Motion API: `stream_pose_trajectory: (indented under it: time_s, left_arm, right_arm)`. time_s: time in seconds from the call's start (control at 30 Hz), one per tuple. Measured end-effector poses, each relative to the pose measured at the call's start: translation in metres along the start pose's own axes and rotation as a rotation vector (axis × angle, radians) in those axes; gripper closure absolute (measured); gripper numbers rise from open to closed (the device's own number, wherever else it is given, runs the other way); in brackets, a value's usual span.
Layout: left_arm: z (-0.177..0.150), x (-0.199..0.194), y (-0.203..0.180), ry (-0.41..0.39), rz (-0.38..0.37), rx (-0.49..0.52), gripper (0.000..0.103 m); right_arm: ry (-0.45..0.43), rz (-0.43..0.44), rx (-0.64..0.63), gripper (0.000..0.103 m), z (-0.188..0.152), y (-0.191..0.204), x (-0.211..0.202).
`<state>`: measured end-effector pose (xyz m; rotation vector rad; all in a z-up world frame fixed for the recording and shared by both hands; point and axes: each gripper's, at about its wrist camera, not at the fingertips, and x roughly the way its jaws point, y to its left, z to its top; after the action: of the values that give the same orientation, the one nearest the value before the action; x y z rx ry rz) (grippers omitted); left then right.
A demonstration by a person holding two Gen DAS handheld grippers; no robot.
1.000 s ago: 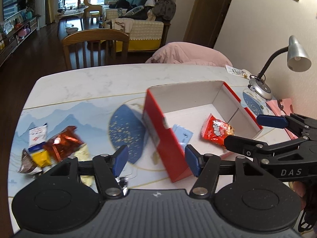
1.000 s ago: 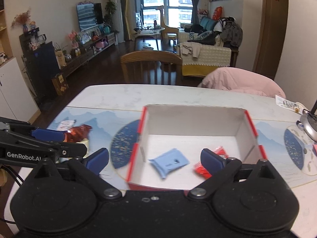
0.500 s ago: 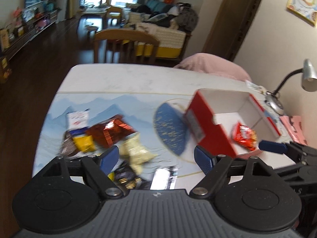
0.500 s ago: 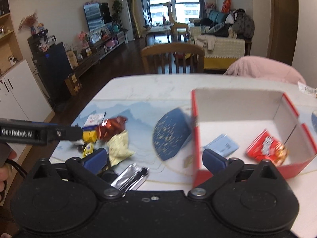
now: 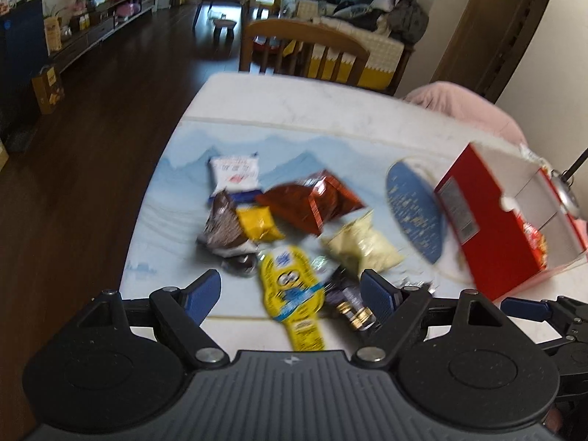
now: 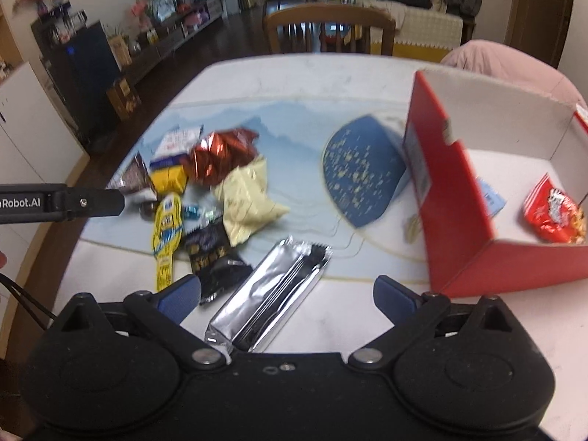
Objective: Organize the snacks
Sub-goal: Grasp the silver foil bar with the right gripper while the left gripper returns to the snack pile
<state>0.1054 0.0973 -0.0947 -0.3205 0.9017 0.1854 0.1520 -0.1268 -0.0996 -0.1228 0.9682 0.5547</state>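
- Left gripper (image 5: 292, 290): jaws wide, just opened further, nothing clamped; yellow cartoon packet (image 5: 292, 294) on the tabletop (image 5: 312, 103) seen between the blue pads.
- Right gripper (image 6: 286, 294): jaws wide, empty; silver foil packet (image 6: 272, 294) lying flat between the pads, not pressed.
- Right wrist view only: silver foil packet in full; pale blue packet (image 6: 490, 198) inside the red box (image 6: 455, 198), beside the red packet (image 6: 553, 217).
- Left wrist view only: box's outer red wall side-on, red packet barely visible, blue one hidden.
- Loose snack pile, left of the box on the blue mat (image 6: 294, 117): white-blue packet (image 5: 233, 172), dark red foil bag (image 5: 312, 200), small yellow bag (image 5: 257, 222), brown packet (image 5: 220, 224), cream bag (image 5: 362, 244), black-gold packet (image 6: 209, 253).
- Count: two packets boxed; eight clearly loose, smaller wrappers too blurred to count.
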Motion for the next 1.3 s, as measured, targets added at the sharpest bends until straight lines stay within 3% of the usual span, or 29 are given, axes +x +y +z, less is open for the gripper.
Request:
stream_pose_trajectory:
  time_s: [0.23,0.6,0.8,0.87,1.3]
  left_arm:
    - [-0.005,0.019,0.018,0.022,0.024,-0.017,0.020]
    - [0.034,0.054,0.051,0.016,0.046,-0.103,0.020]
    - [0.045,0.079,0.058,0.058,0.057,-0.126,0.021]
    - [0.047,0.085,0.061,0.079,0.051,-0.144,0.021]
    - [0.056,0.109,0.073,0.182,0.010,-0.237,0.055]
  right_arm:
    - [0.079,-0.016,-0.014,0.006,0.000,0.012,0.025]
    - [0.172,-0.029,0.029,0.014,0.004,0.014,0.052]
    - [0.189,-0.053,0.049,0.016,0.006,0.009,0.062]
    - [0.197,-0.051,0.072,0.021,0.007,0.005,0.065]
    - [0.205,-0.033,0.056,0.044,0.009,0.006,0.067]
